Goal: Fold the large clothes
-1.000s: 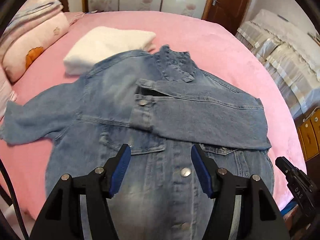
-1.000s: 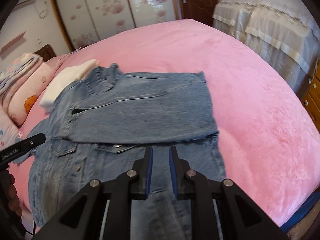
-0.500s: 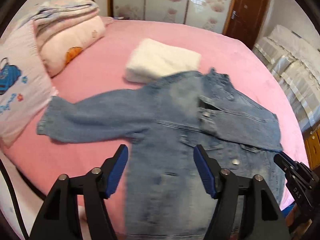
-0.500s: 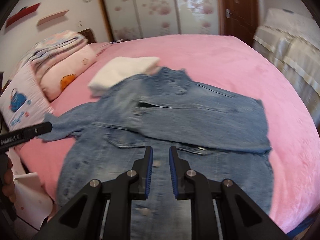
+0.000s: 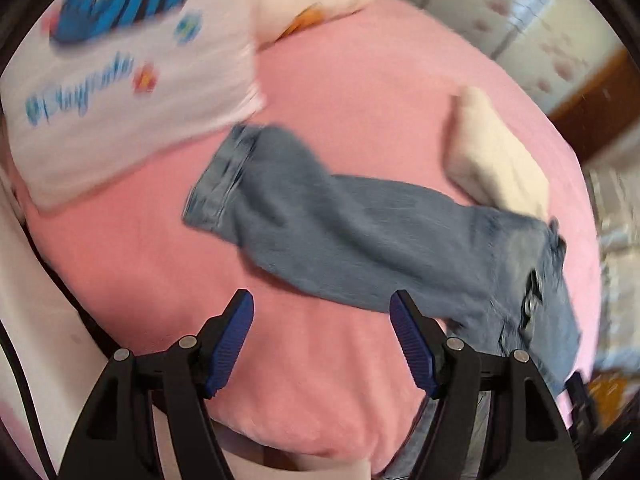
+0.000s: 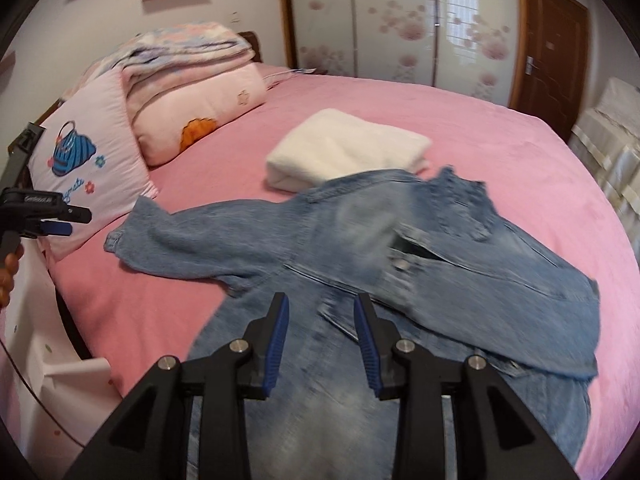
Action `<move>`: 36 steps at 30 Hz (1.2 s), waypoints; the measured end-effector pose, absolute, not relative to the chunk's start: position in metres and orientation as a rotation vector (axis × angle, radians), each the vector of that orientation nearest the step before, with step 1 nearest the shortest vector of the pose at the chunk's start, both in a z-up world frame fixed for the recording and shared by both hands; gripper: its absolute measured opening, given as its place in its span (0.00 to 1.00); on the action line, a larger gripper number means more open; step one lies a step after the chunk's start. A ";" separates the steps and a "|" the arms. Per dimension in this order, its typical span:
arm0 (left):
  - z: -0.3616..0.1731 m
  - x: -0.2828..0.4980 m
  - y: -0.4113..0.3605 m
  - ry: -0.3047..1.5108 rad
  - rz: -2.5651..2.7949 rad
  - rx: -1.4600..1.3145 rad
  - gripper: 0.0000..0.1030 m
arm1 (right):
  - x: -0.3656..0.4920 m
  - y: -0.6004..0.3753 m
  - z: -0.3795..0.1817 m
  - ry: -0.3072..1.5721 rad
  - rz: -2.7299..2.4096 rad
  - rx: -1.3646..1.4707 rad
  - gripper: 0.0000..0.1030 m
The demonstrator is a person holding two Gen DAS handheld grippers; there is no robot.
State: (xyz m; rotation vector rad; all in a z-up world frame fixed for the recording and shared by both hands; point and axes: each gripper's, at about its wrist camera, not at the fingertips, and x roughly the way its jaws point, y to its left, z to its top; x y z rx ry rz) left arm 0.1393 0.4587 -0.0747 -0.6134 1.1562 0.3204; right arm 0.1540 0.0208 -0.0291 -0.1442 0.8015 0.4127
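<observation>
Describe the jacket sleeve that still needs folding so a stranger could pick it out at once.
Start at the pink bed, where a denim jacket lies face up. One sleeve is already folded across its chest; the unfolded sleeve stretches flat toward the pillow with the blue handbag print, its cuff almost at the pillow's corner.

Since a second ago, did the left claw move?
Yes. The left claw swung sideways: before it hung over the jacket's buttons, now over pink bed by its sleeve.

A home bedroom: a bed [image 6: 460, 120] under a pink cover, a printed pillow [image 6: 88, 152] beside folded quilts [image 6: 188, 60] at its head, a floral sliding wardrobe [image 6: 400, 20] and a brown wooden door [image 6: 552, 40] behind.
</observation>
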 end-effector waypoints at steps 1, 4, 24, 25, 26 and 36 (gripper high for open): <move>-0.089 0.142 0.476 1.175 0.337 -0.679 0.67 | 0.158 0.032 -0.031 0.809 0.426 -0.149 0.33; -0.122 0.148 0.504 1.198 0.383 -0.815 0.63 | 0.164 0.053 -0.038 0.820 0.455 -0.158 0.33; -0.152 0.203 0.463 1.026 0.586 -0.760 0.11 | 0.174 0.038 -0.083 0.916 0.402 -0.177 0.33; -0.138 0.209 0.449 0.999 0.568 -0.707 0.11 | 0.172 0.031 -0.084 0.917 0.395 -0.174 0.33; -0.121 0.216 0.428 0.961 0.529 -0.653 0.10 | 0.170 0.026 -0.085 0.917 0.389 -0.172 0.33; -0.100 0.258 0.128 1.028 -0.187 -0.252 0.27 | 0.167 -0.076 -0.088 0.929 0.214 -0.046 0.33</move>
